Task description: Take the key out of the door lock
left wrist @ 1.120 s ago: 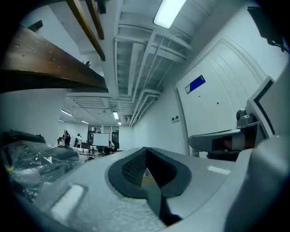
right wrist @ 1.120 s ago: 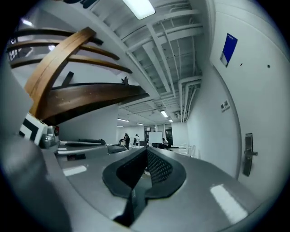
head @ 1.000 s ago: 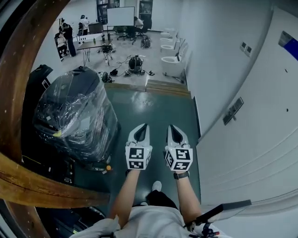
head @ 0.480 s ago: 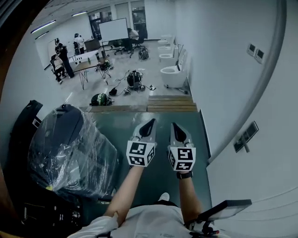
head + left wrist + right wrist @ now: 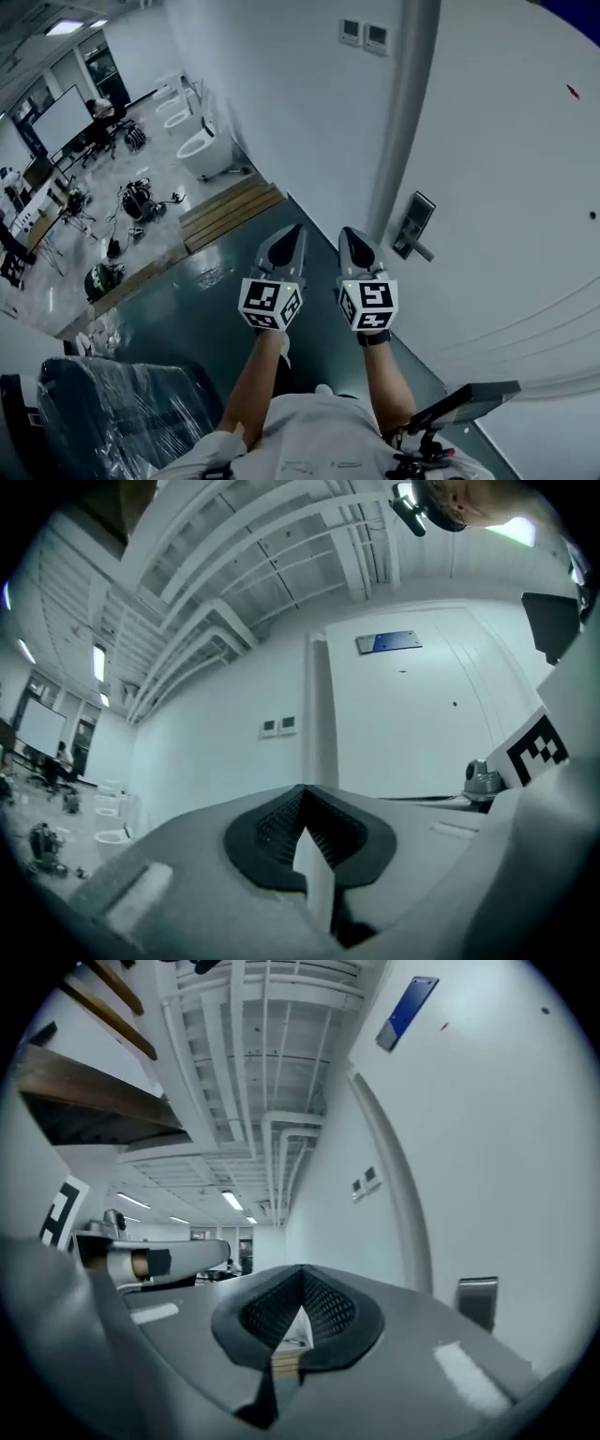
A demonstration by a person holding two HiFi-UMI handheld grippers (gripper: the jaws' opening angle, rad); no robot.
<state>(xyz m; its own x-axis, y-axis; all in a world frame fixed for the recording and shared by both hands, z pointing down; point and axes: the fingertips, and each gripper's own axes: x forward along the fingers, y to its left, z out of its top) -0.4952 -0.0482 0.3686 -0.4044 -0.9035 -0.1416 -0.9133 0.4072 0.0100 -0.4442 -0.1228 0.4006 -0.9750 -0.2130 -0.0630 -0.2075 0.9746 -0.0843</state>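
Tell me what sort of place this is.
Probably an indoor lab or test workshop: loose toilets stand along the wall, a white screen stands at the far end, and gear lies about, near a white door with a lever lock.

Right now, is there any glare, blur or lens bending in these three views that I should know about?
Head view: the fisheye bows the white door and its grey frame post, and the glossy dark green floor shows pale reflections. Left gripper view: black round vignette, close foreground soft. Right gripper view: ceiling strip lights glow bright; the steel lock plate stays clear.
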